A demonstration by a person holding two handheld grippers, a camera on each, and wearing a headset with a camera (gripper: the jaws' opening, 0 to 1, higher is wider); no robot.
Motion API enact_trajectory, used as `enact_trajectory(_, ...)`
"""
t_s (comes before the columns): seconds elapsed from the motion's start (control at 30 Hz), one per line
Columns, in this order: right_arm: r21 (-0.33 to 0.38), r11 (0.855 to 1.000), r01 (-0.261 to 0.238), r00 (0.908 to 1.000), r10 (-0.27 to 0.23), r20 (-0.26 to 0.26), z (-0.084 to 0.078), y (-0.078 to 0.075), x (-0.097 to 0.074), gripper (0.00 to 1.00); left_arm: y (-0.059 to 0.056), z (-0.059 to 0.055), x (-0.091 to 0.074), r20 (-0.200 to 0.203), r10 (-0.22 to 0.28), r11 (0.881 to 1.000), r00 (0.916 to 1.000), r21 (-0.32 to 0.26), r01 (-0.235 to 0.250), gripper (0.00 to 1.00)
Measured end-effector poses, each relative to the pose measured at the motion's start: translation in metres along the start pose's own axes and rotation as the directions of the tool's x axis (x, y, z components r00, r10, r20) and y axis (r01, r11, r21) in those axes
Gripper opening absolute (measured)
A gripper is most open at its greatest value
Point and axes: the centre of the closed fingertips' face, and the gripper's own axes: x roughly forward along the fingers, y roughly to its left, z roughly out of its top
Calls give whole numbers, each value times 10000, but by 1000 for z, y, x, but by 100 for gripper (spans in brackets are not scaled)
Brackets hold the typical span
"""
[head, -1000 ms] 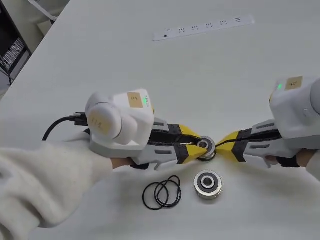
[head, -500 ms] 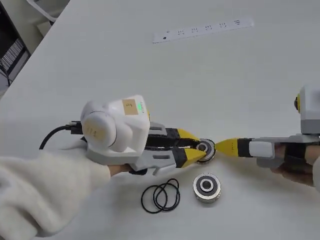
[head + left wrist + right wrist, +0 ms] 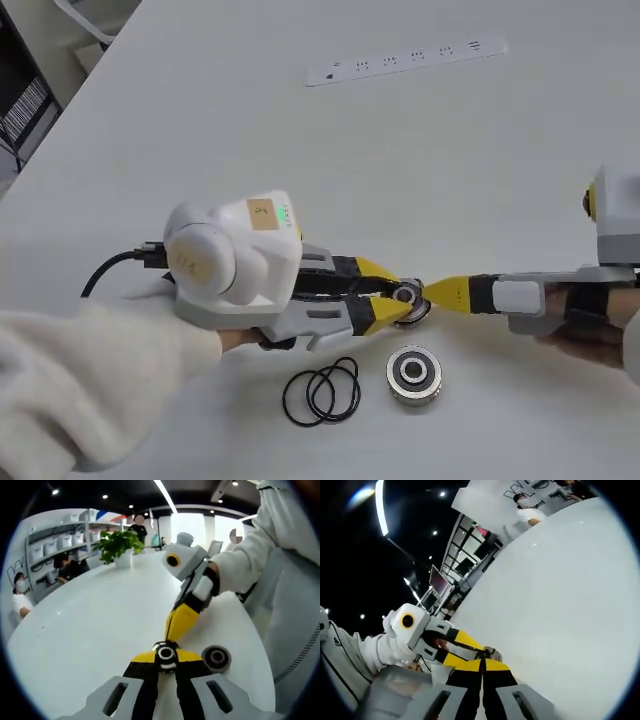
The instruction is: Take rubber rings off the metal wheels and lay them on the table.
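My left gripper (image 3: 400, 298) is shut on a small metal wheel (image 3: 410, 296) held just above the white table; in the left gripper view the wheel (image 3: 166, 653) sits between my yellow jaws. From the right, my right gripper (image 3: 432, 293) has its jaws together, tips at the wheel's rim. A thin black strand of rubber ring (image 3: 170, 622) runs along its tip. A second wheel (image 3: 414, 372) with black rubber on it lies flat in front. Several loose rubber rings (image 3: 322, 390) lie in an overlapping heap to its left.
A white power strip (image 3: 405, 58) lies far back on the table (image 3: 250, 130). A black cable (image 3: 110, 268) trails left from the left gripper. The person's white sleeve (image 3: 80, 390) covers the near left corner. People and shelves stand beyond the table's far side.
The right gripper has rolled onto its side and its body has drawn back to the right, while its tips stay at the wheel. The left gripper keeps hold of the wheel.
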Motion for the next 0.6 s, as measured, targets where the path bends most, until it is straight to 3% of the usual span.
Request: enact_trajectory(0.6,-123,9993,-361,9993,362,74,3,7,3,0,0,0,0,-46,37,10000,10000,50,-37,12)
